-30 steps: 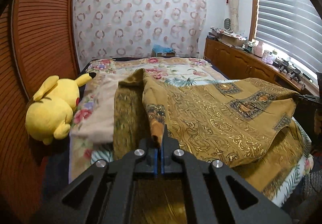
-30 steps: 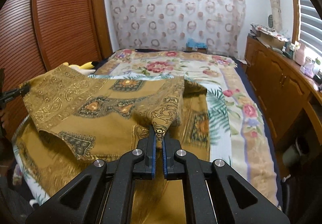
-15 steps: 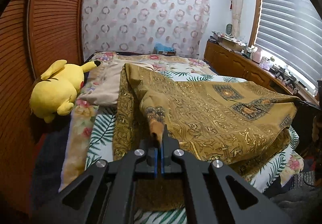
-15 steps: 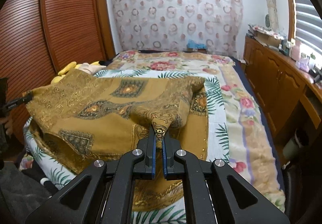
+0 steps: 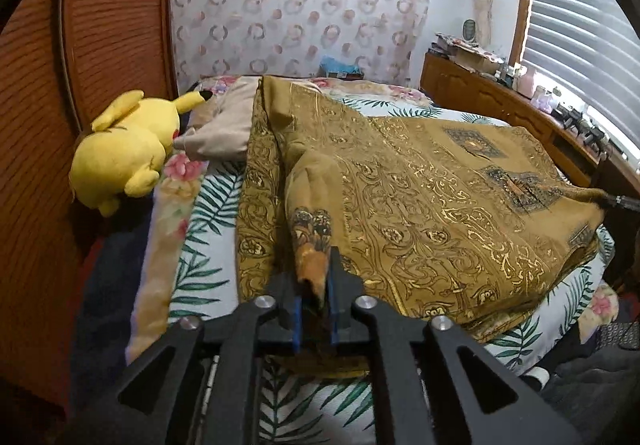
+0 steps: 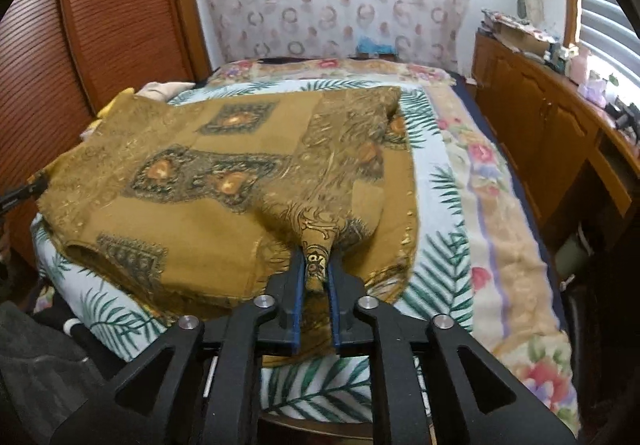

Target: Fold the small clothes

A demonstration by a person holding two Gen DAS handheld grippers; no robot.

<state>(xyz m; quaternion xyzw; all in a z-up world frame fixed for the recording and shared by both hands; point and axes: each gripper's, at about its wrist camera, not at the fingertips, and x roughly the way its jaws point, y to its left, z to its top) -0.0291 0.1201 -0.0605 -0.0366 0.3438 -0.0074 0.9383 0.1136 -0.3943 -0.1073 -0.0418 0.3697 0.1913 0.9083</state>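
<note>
A mustard-gold patterned garment (image 5: pixel 432 205) lies folded over on the bed, near its foot edge; it also shows in the right wrist view (image 6: pixel 224 181). My left gripper (image 5: pixel 314 281) has its jaws slightly parted with a corner of the garment between them. My right gripper (image 6: pixel 316 277) has its jaws slightly parted too, with the other corner bunched between them. Each gripper's tip shows at the far edge of the other's view.
The bed (image 6: pixel 452 181) has a leaf-and-flower sheet. A yellow plush toy (image 5: pixel 124 149) and a beige cloth (image 5: pixel 224 129) lie at its left side by the wooden wardrobe (image 5: pixel 100 25). A wooden dresser (image 6: pixel 560 141) with clutter runs along the right under the window.
Both grippers pulled the garment's top layer back toward the foot of the bed and lowered it flat. Their jaws have opened a little around the corners.
</note>
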